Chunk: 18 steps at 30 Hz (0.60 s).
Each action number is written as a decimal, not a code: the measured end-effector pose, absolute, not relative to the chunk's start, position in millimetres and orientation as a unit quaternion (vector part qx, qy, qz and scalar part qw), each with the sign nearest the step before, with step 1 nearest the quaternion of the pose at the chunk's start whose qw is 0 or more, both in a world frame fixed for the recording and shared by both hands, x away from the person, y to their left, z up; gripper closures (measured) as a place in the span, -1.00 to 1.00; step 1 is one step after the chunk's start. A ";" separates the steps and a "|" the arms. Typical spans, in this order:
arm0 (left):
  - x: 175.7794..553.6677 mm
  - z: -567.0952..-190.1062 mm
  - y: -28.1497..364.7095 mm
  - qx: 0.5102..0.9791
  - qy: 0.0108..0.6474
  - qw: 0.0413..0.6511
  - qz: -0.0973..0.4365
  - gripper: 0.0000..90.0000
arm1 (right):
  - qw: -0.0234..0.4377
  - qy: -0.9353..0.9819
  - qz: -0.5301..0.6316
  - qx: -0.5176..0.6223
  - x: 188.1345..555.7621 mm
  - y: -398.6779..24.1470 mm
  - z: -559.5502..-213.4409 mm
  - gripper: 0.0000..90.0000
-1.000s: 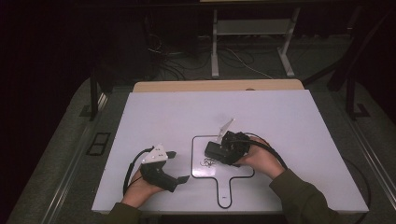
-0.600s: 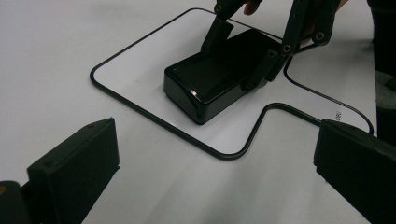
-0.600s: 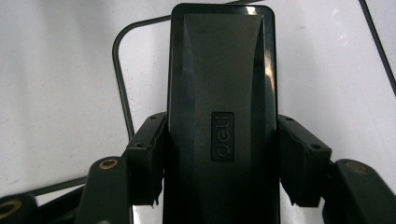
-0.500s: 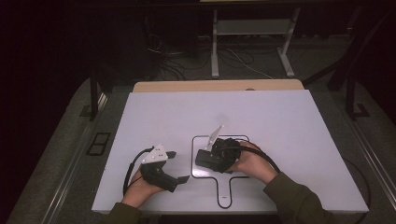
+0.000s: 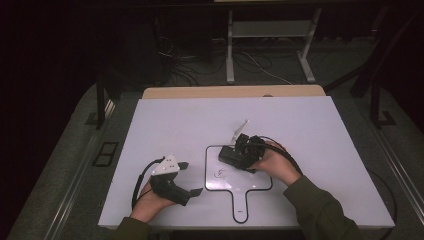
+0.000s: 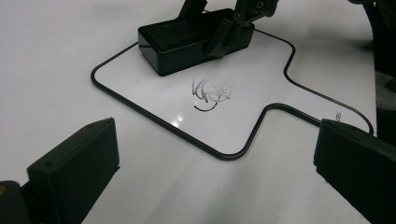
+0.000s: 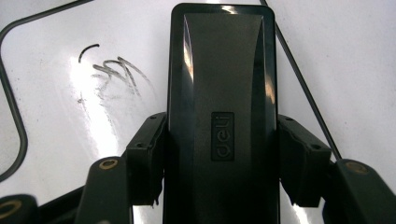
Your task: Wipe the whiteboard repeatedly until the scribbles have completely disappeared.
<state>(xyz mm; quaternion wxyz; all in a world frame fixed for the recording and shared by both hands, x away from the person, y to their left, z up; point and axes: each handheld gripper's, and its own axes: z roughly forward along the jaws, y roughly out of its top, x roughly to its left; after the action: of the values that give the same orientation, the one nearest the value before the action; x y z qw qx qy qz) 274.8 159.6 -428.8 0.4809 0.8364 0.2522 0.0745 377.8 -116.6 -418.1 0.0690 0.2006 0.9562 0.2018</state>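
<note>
Your right tongs [image 5: 235, 156] are clamped on a glossy black rectangular block eraser [image 7: 222, 116], one jaw on each long side near its rear half. In the right gripper view the eraser's long axis runs straight ahead along the line of the jaws, its far short end pointing away from you, and the embossed "deli" mark sits between the jaw pads. In the high view the eraser [image 5: 231, 157] lies flat on the upper right part of a small white paddle-shaped whiteboard with a thin black border [image 5: 220, 182], and its long axis runs from upper right to lower left, the free end pointing toward the board's left side. The board's stubby handle points toward your edge of the white tabletop [image 5: 200, 120].

Just beside the eraser's free end, on the bare board, is a half-smeared grey and black marker scribble [image 6: 210, 92]; in the right gripper view the scribble [image 7: 112, 70] lies left of the eraser, close to it but apart.

Your left tongs [image 5: 190, 179] rest low on the tabletop left of the board, jaws spread wide apart with nothing between them. In the left gripper view they look across the board's corner toward the eraser [image 6: 187, 42], whose long axis runs across that view from lower left to upper right.
</note>
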 end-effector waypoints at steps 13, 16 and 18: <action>274.6 -428.8 159.6 0.836 0.252 0.481 0.074 -1.00 | 0.055 0.968 0.200 0.143 356.5 -78.7 -417.0 -0.14; 274.7 -428.6 159.9 0.836 0.253 0.482 0.074 -1.00 | 0.051 0.971 0.199 0.125 349.0 -70.7 -416.7 -0.14; 274.6 -428.6 159.9 0.836 0.253 0.482 0.074 -1.00 | 0.045 0.972 0.200 0.116 344.5 -66.4 -416.6 -0.14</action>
<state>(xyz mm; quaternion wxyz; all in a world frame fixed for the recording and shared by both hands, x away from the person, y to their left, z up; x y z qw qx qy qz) 274.6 159.9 -428.6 0.4819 0.8357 0.2526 0.0742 344.5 -66.4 -416.6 0.0451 0.1156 0.9719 0.2002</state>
